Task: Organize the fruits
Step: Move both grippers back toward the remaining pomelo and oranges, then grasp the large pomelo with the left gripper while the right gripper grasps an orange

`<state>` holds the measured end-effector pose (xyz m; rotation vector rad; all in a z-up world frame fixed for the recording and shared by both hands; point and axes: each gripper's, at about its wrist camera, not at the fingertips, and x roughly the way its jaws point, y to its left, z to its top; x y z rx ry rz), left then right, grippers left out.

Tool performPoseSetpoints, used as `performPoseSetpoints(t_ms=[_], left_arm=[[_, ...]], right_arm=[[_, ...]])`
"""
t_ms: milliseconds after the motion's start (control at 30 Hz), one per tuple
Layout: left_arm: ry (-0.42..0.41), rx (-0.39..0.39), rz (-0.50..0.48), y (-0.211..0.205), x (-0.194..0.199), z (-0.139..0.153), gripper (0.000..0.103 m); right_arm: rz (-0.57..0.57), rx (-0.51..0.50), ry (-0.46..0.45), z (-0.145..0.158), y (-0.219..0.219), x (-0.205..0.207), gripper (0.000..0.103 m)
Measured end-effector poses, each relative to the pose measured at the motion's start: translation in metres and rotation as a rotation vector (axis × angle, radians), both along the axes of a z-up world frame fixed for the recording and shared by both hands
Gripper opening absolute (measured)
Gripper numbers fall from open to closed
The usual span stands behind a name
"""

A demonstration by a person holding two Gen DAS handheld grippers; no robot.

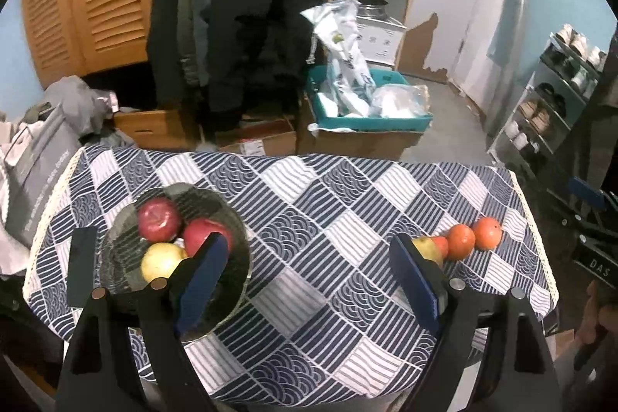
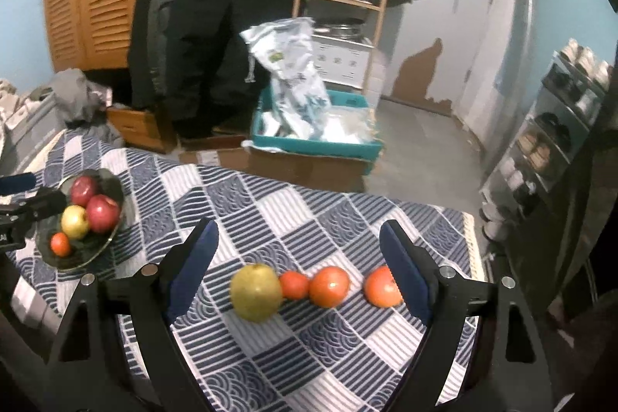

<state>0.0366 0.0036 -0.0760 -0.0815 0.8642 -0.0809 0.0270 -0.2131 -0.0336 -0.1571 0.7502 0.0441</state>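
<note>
The left tool [image 1: 313, 257] gapes wide and holds nothing; its left finger hides part of the glass bowl [image 1: 123, 219] at lower left on the tabletop [image 1: 309, 188]. The right tool [image 2: 299, 250], also wide and empty, hangs over a row of a pear [image 2: 257, 292] and three oranges [image 2: 329, 286]. Only the right view shows the bowl's small orange [image 2: 60, 244].
</note>
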Motion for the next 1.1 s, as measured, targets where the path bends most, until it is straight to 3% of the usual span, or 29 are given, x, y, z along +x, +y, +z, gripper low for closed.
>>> performPoseSetpoints(t_ms=[433, 833, 1100], left_arm=[[0.042, -0.012, -0.103, -0.065, 0.020, -0.009, 0.087], [0.150, -0.001, -0.149, -0.110, 0.061, -0.046, 0.087], [0.258, -0.077, -0.127, -0.121, 0.088, -0.081, 0.087]], right_arm=[[-0.128, 0.044, 0.028, -0.015, -0.069, 0.014, 0.086], [-0.197, 0.126, 0.184, -0.057, -0.121, 0.047, 0.086], [-0.219, 0.123, 0.301, -0.089, -0.139, 0.067, 0.086]])
